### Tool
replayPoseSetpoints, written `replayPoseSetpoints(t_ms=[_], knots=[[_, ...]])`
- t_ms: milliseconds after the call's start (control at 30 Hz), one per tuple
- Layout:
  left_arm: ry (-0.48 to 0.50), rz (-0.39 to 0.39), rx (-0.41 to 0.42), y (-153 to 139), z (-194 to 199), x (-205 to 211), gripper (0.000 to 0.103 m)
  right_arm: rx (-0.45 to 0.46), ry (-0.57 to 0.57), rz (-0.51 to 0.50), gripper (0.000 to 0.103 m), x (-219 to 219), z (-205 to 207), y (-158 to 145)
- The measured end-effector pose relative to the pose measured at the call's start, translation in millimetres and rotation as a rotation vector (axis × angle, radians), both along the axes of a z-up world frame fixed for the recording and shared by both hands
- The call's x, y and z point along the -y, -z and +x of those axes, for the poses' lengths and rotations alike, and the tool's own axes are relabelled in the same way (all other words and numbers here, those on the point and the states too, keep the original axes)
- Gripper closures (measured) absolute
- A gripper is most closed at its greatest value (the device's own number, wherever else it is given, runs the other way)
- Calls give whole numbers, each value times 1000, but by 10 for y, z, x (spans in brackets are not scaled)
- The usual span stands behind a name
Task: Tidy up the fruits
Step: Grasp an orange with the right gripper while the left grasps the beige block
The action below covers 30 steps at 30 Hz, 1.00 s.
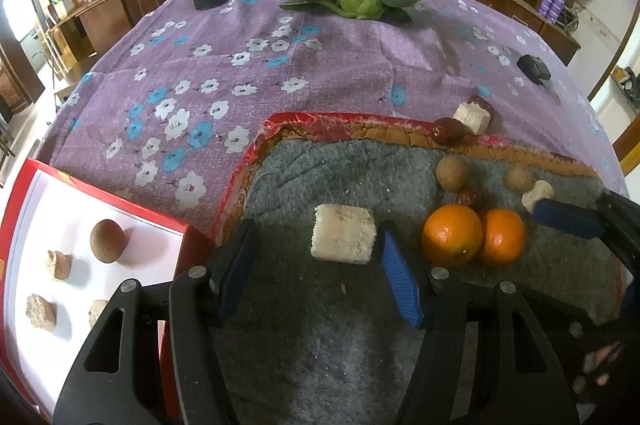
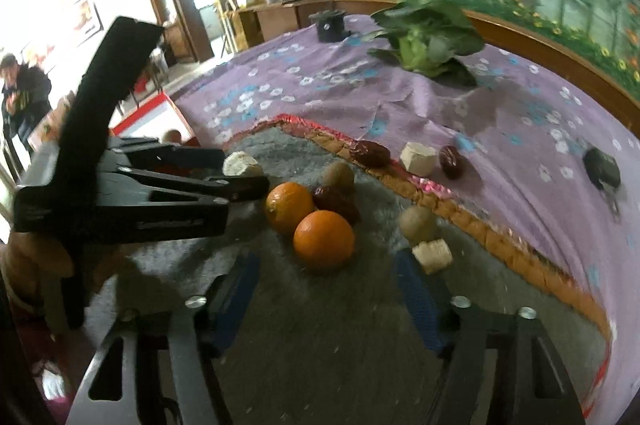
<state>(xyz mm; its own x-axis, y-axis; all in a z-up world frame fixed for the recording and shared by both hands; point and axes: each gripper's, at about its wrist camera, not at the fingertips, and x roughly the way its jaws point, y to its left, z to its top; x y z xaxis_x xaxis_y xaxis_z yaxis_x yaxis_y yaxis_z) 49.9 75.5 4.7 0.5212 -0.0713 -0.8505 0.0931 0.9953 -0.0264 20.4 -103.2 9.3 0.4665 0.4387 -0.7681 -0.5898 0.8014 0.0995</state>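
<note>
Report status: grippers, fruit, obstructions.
Left gripper open, straddling pale chunk on grey mat. Right gripper open, empty, behind two oranges. Nothing blocking.

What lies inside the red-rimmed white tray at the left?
Inside the red-rimmed white tray lie one round brown fruit and three rough tan chunks. The left gripper covers the tray's near right corner, so anything there is unseen.

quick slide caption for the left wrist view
Open left gripper approaching a pale cut chunk beside two oranges on grey mat.
</note>
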Motion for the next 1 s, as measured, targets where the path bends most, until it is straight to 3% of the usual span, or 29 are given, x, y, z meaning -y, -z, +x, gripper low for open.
replayPoseSetpoints(t_ms=[133, 267, 300, 333, 367, 400, 633, 1000], knots=[[3, 10, 1, 7, 13, 8, 41, 17, -30, -50, 49, -79, 92, 79], [8, 26, 13, 26, 22, 36, 43, 10, -49, -42, 68, -97, 107, 125], [14, 28, 22, 30, 18, 44, 57, 15, -45, -46, 69, -107, 91, 117], [26, 23, 27, 31, 13, 50, 63, 23, -39, -56, 69, -114, 70, 111], [37, 12, 26, 24, 11, 55, 75, 26, -36, -56, 69, -110, 48, 106], [39, 3, 22, 15, 7, 55, 76, 24, -30, -51, 69, -99, 32, 101], [46, -12, 30, -76, -111, 57, 77, 22, 38, 16, 69, 83, -143, -48], [38, -18, 100, -375, -515, -49, 77, 30, 57, 65, 69, 4, -420, -208]])
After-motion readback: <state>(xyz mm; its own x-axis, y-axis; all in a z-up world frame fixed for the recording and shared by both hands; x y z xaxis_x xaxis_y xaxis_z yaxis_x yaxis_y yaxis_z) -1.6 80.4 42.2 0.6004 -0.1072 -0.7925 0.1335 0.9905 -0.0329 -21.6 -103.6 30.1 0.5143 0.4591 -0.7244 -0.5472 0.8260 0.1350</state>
